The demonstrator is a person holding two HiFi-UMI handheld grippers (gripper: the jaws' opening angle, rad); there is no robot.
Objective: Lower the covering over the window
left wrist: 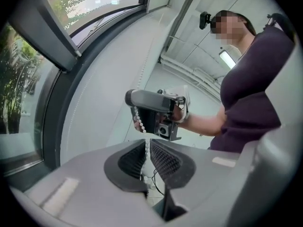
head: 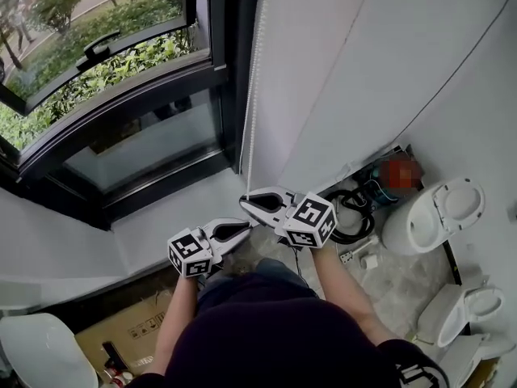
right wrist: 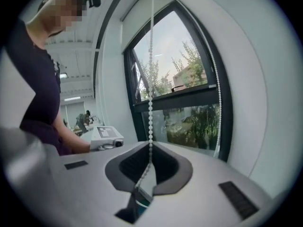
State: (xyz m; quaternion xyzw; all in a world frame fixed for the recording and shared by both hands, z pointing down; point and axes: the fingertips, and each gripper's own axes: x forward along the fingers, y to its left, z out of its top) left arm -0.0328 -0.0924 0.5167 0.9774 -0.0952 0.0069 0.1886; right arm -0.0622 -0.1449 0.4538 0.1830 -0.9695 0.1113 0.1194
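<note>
Head view: left tongs (head: 242, 229) and right tongs (head: 245, 203) seemingly pinch bead chain (right wrist: 150, 103).

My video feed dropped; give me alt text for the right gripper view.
The right gripper holds a white bead chain between closed jaws; the chain runs straight up in front of a dark-framed window with greenery outside. A second strand hangs at the frame's right edge.

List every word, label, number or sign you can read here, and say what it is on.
Nothing here can be read as text.
Cardboard box: small printed symbols, too small to read.
Marker cubes: black-and-white square patterns, no words.
</note>
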